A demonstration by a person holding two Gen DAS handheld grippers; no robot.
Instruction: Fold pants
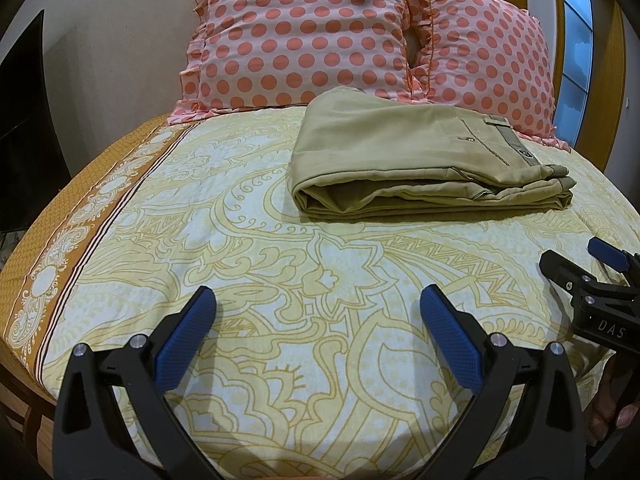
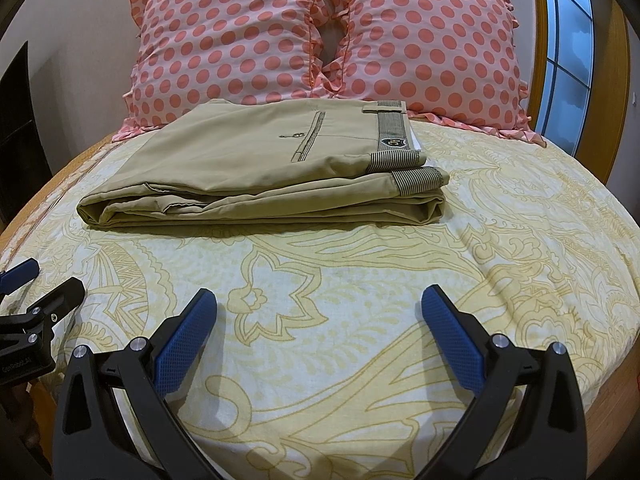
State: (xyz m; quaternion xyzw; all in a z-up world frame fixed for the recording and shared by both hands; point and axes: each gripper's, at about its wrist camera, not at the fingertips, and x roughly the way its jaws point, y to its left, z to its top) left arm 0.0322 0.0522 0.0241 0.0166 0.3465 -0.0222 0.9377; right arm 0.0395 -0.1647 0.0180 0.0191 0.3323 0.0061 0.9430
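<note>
Khaki pants (image 1: 408,156) lie folded in a flat stack on the bed, waistband to the right, just in front of the pillows. They also show in the right wrist view (image 2: 256,172). My left gripper (image 1: 318,300) is open and empty, held above the bedsheet well short of the pants. My right gripper (image 2: 320,300) is open and empty too, also short of the pants. The right gripper shows at the right edge of the left wrist view (image 1: 592,280). The left gripper shows at the left edge of the right wrist view (image 2: 32,292).
The bed has a yellow patterned sheet (image 1: 280,264) with a brown border on its left side (image 1: 80,216). Two pink polka-dot pillows (image 2: 240,36) (image 2: 432,48) stand at the head. A window (image 2: 568,52) is at the right, a dark screen (image 1: 24,120) at the left.
</note>
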